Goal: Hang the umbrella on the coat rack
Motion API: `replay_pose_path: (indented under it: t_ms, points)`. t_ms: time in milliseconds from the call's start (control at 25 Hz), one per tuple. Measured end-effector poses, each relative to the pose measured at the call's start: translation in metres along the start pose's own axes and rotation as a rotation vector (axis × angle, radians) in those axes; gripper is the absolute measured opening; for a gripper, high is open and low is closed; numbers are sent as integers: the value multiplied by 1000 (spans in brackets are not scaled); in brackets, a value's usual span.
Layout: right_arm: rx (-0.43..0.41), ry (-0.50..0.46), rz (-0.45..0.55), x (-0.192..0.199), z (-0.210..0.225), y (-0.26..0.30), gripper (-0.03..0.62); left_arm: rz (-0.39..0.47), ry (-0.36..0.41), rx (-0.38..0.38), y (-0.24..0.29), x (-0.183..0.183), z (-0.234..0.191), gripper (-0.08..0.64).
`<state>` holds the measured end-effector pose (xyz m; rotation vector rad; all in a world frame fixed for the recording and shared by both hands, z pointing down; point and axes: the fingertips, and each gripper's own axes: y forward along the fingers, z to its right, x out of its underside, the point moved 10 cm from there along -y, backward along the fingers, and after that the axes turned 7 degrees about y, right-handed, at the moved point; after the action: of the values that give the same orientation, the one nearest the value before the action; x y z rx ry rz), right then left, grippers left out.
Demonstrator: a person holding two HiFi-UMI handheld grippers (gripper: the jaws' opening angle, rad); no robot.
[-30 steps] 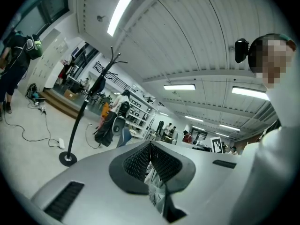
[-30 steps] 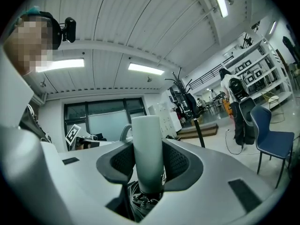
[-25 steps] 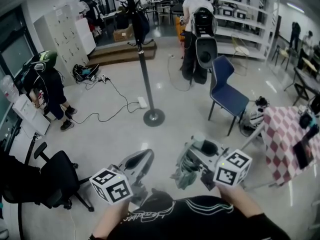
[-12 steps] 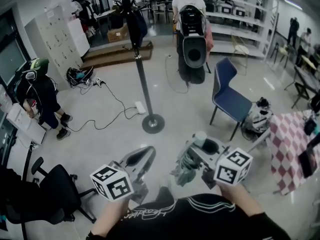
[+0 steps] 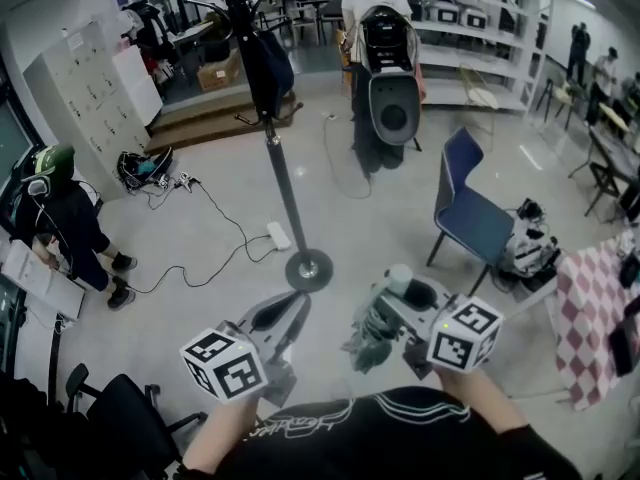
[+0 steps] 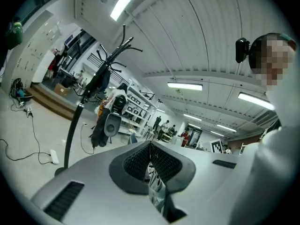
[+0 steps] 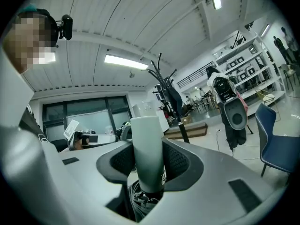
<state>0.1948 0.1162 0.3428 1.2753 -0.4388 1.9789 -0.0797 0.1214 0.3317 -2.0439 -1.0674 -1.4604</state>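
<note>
The coat rack (image 5: 278, 183) is a black pole on a round base (image 5: 308, 268), with dark garments hanging near its top; it also shows as the coat rack (image 6: 75, 125) and the coat rack (image 7: 176, 107) in the two gripper views. My right gripper (image 5: 398, 296) is shut on the pale green handle (image 7: 147, 144) of the folded umbrella (image 5: 368, 336), whose grey-green canopy hangs below the jaws. My left gripper (image 5: 288, 310) stands beside it, apart from the umbrella. Its pads (image 6: 150, 151) meet, and I cannot tell what the pale strip in the slit below them is.
A blue chair (image 5: 470, 213) stands right of the rack, with a person carrying a backpack (image 5: 385, 78) behind it. A power strip with cable (image 5: 277, 234) lies near the base. A checked table (image 5: 595, 318) is far right, and an office chair (image 5: 120, 428) and a crouching person (image 5: 65, 218) are left.
Both grippers have been carried forward together, keeping their pose. The coat rack's base and the blue chair have come nearer in the head view. The umbrella stays in the right gripper.
</note>
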Motion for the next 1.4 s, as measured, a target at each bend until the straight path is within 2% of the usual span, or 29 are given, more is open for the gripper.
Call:
replay_pose_path:
  t_ms: [200, 400, 760, 1400]
  points:
    - [17, -11, 12, -17, 24, 63, 163, 1, -23, -11, 21, -19, -68, -2]
    - [30, -11, 15, -27, 41, 103, 163, 17, -27, -12, 30, -31, -110, -2]
    - [40, -12, -13, -34, 57, 137, 163, 47, -48, -25, 35, -29, -144, -2]
    - [-21, -9, -56, -72, 115, 227, 163, 42, -59, -102, 79, -60, -204, -2]
